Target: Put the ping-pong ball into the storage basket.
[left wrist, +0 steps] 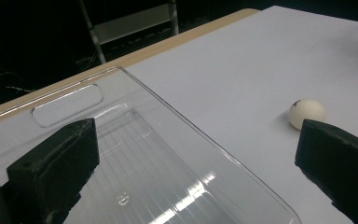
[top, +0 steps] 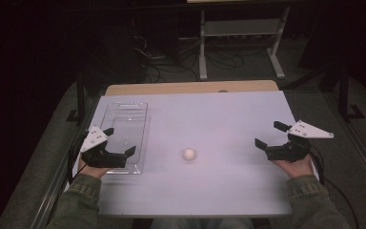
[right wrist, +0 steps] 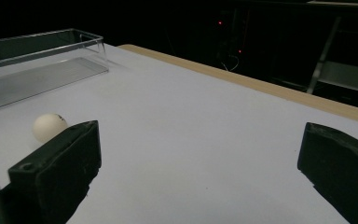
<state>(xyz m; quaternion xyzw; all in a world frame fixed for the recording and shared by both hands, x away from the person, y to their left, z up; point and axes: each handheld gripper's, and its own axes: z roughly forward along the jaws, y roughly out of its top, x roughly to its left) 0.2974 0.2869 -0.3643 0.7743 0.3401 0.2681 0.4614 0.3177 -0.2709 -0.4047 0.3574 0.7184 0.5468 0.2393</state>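
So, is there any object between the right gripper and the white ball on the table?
No, nothing visible. Only bare white table surface lies between the open right gripper and the ball. The clear tray stands beyond the ball, by the left gripper.

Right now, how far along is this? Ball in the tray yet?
Nothing looks done. The ball sits on the bare table, apart from the tray, which is empty. Nothing is in hand: the left claw is open over the tray's near end, the right claw open at the table's right edge. If the ball goes in the tray, picking and placing are both left.
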